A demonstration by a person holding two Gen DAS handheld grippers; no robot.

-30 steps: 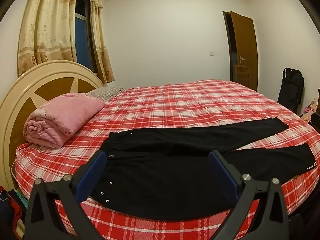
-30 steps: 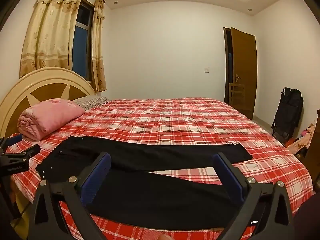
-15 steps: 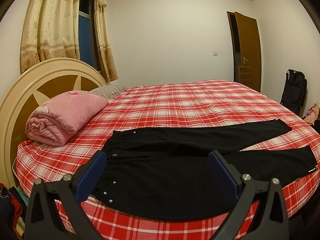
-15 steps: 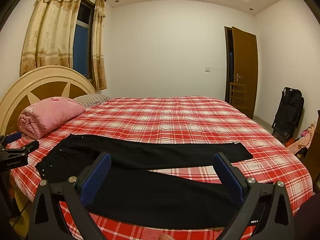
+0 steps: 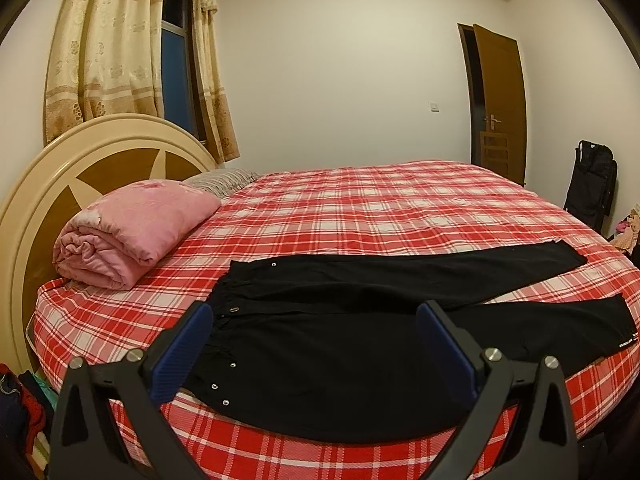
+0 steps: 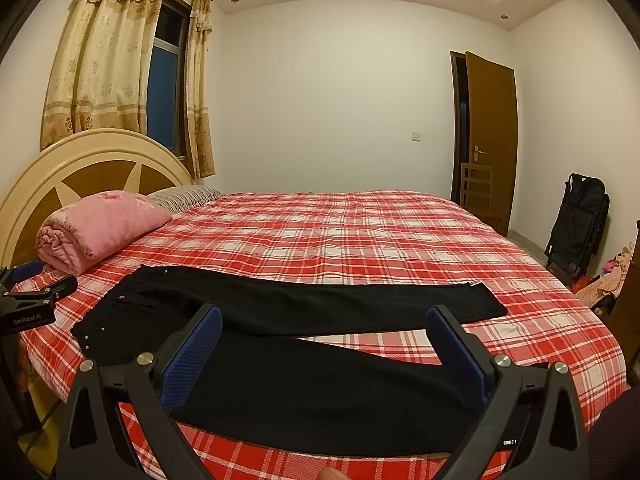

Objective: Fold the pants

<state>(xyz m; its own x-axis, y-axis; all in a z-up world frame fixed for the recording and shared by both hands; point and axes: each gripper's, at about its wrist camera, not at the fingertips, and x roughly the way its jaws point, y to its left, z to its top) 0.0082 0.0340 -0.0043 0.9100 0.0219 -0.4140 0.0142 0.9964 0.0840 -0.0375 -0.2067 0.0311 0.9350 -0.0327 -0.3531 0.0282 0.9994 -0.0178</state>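
Pants (image 5: 340,344) flat along the bed's (image 5: 360,216) near edge, unfolded, long axis running left-right: waistband left, cuffs right. Left gripper (image 5: 310,344) spread, empty, nearer the waistband. Right gripper (image 6: 324,346) spread, empty, facing the legs, so cuffs are its job.

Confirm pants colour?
Black pants, silver studs near the waist; clearest in the left wrist view.
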